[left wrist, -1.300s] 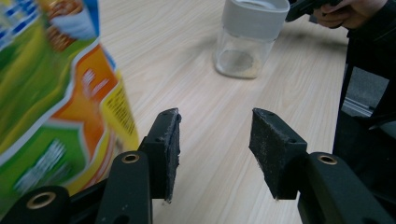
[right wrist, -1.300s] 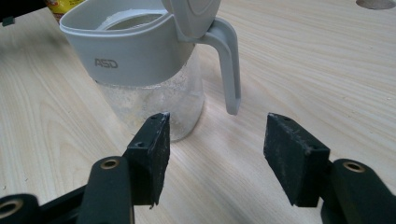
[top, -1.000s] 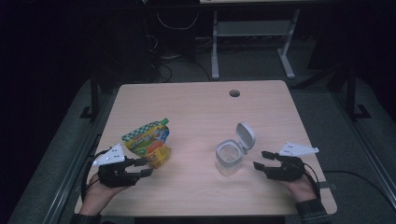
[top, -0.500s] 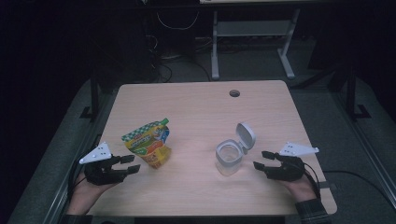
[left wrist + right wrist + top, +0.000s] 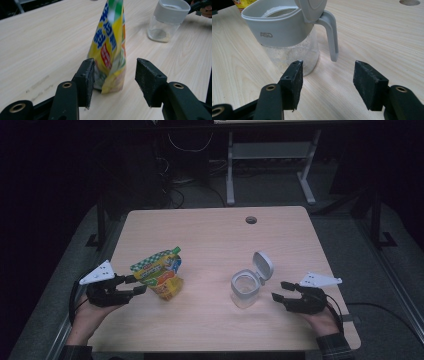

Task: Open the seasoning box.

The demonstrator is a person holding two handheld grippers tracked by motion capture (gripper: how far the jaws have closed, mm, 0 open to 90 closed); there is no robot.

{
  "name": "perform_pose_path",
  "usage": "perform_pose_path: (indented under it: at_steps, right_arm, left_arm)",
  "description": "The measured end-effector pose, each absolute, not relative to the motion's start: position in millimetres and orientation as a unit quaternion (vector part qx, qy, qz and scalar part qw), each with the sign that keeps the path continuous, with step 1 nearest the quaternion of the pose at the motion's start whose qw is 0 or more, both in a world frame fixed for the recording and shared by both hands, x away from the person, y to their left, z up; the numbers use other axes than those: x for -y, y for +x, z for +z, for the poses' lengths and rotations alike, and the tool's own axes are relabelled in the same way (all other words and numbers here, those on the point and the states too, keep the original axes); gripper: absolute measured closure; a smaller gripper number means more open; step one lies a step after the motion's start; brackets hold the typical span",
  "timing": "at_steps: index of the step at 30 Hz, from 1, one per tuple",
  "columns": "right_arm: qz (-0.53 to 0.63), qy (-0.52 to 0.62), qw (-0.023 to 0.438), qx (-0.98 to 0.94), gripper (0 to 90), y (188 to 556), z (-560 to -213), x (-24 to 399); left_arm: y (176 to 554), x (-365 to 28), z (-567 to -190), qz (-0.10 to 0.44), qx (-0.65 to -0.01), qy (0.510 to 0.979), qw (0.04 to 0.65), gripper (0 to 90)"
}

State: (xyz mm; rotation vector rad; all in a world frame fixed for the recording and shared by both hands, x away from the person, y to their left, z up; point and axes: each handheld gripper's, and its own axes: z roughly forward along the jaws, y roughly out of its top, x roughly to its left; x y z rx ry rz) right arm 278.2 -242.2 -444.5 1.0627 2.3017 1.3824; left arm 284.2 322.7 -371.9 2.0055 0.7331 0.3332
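A yellow-and-green snack pouch stands upright on the wooden table, left of centre. My left gripper sits just left of it, open; in the left gripper view the pouch stands just beyond the jaws, with neither pad pressing on it. A clear jar with a grey collar and a flipped-up lid stands right of centre. My right gripper rests open a short way to its right. In the right gripper view the jar is ahead and left of the right gripper, apart from it.
A round cable hole lies near the table's far edge. Beyond the table stands a grey desk frame with cables on a dark floor. Bare wood lies between the pouch and the jar.
My left gripper has drawn back to the left, away from the pouch, which now stands by itself. The right gripper and the jar have kept still.
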Motion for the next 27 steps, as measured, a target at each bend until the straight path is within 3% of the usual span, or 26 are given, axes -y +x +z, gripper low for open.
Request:
perform_pose_path:
  at_steps: [15,20,27]
  right_arm:
    - [0.474,0.366,0.126,-0.791,40.5,278.4,-445.1,242.1]
    - [0.474,0.368,0.126,-0.790,40.6,278.4,-445.1,242.2]
    - [0.472,0.369,0.125,-0.791,40.6,278.5,-445.4,241.8]
  left_arm:
    - [300.1,-305.1,-361.8,0.134,-0.276,0.820,0.482,55.0]
    - [302.0,-301.4,-360.8,0.137,-0.273,0.822,0.481,64.2]
    - [303.2,-299.8,-359.8,0.138,-0.273,0.822,0.480,84.6]
